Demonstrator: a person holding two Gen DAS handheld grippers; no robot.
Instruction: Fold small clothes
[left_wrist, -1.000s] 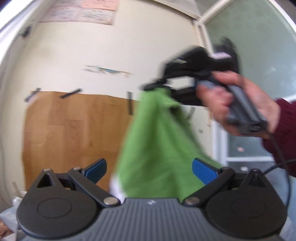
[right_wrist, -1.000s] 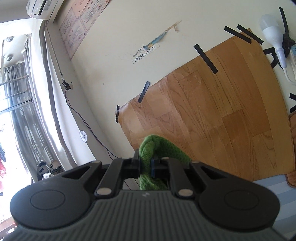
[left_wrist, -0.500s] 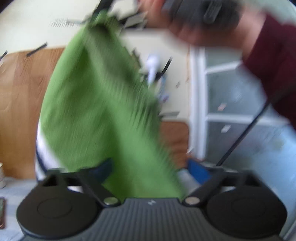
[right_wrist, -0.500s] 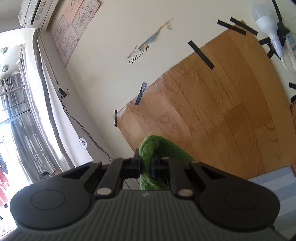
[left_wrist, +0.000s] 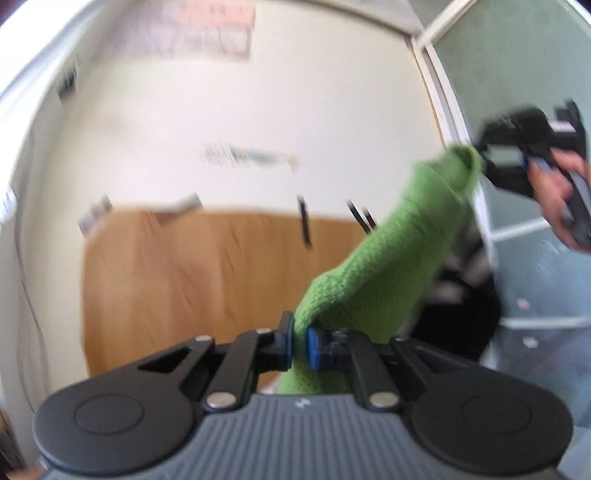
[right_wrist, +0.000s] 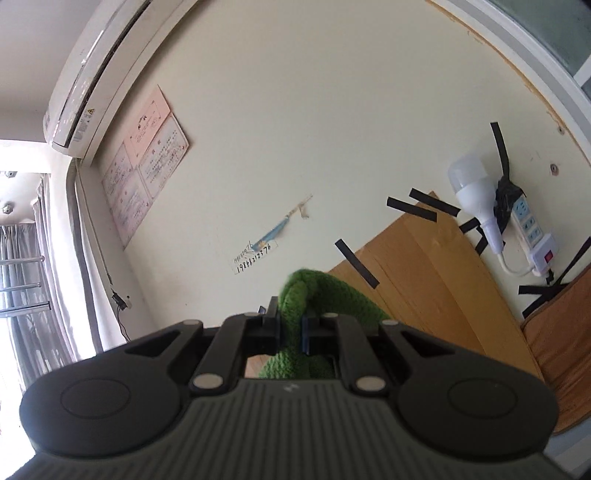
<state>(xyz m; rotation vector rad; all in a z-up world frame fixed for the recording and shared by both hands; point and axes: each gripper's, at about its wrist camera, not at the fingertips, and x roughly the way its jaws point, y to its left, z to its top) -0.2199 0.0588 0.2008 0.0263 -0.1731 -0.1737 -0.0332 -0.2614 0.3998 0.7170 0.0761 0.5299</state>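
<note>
A small green knitted garment (left_wrist: 399, 258) hangs in the air, stretched between both grippers. My left gripper (left_wrist: 300, 341) is shut on one edge of it, low in the left wrist view. My right gripper (left_wrist: 487, 158) shows at the upper right of that view, held by a hand, shut on the garment's other end. In the right wrist view my right gripper (right_wrist: 291, 325) is shut on a fold of the green garment (right_wrist: 314, 295). Both views point up at the wall; the table is hidden.
A cream wall carries a taped wood-grain panel (left_wrist: 207, 280), a power strip with a white bulb (right_wrist: 476, 199), posters (right_wrist: 147, 162) and an air conditioner (right_wrist: 92, 70). A glazed door (left_wrist: 517, 92) stands at the right. A dark bag (left_wrist: 465, 317) lies below it.
My left gripper was open beside the hanging garment and has now shut on its edge. The right gripper has lifted and tilted upward, pulling the garment taut between the two.
</note>
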